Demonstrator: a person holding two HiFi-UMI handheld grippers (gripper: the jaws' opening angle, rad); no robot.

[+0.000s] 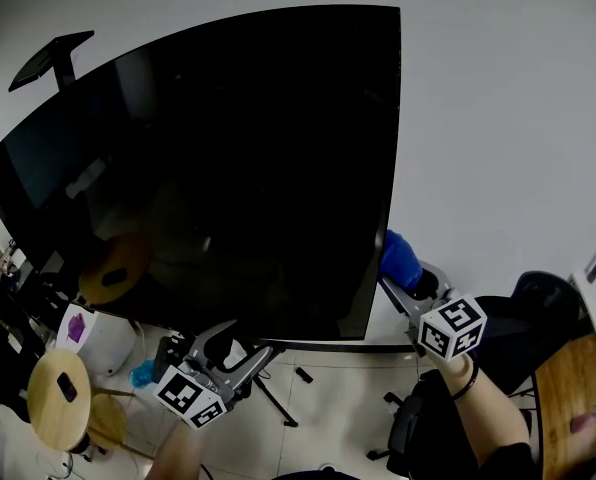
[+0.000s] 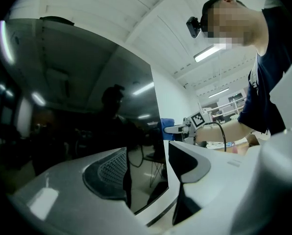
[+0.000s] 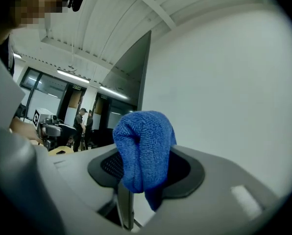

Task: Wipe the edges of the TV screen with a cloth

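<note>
Lower left of my head view: round wooden stool (image 1: 43,410) with a small dark object (image 1: 67,387) on top. Just above it I see a white box with purple print (image 1: 78,328). Upper left: black flat panel on a post (image 1: 50,58) against the white wall (image 1: 508,118). A small blue item (image 1: 143,374) and a short black piece (image 1: 304,375) lie on the pale floor (image 1: 328,408). Lower right: black office chair (image 1: 543,303) beside a wooden tabletop (image 1: 573,388). Right gripper view, left side: two people standing (image 3: 85,121) far back, ceiling light strip (image 3: 80,76) above them.
</note>
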